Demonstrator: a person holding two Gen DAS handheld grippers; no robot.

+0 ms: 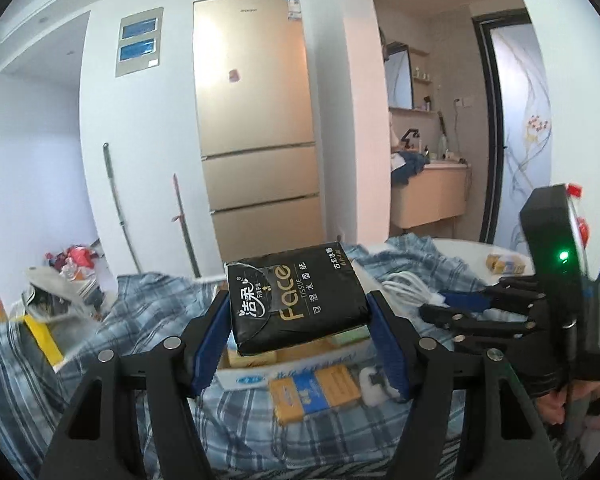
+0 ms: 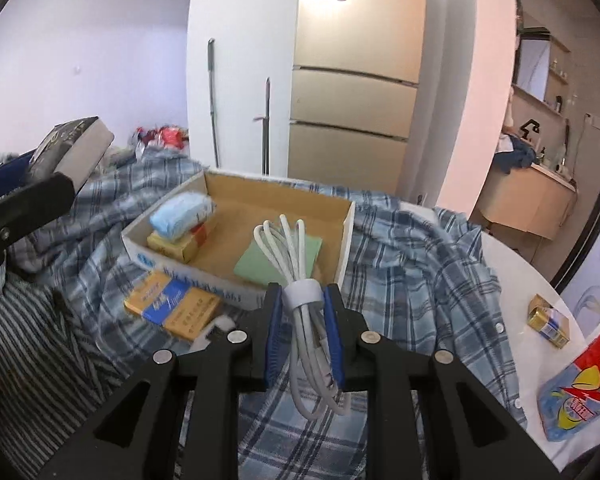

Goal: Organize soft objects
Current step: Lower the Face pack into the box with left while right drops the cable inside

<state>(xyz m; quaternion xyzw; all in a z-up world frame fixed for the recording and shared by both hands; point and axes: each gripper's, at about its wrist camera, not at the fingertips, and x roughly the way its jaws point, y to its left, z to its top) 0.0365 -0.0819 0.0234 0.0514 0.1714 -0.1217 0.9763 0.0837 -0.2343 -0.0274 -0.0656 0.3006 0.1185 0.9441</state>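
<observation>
Tissue pack (image 1: 298, 296) flat, crosswise in left gripper (image 1: 300, 336); cable bundle (image 2: 304, 292) lengthwise, pinched by right gripper (image 2: 305, 320)

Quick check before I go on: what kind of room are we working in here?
Most likely a small lived-in apartment, in a kitchen-dining corner. A tall gold fridge stands against the wall, a washbasin nook with a mirror opens to the right, and plaid shirts cover the white table.

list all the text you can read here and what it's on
"Face", "TISSUE", "洁柔", "可湿水面纸": black tissue pack in the left tool.
"Ice Tea": bottle label, other characters unclear.
Fridge badge and sticker, cardboard box side print, yellow-blue packs: too small or blurred to read.
</observation>
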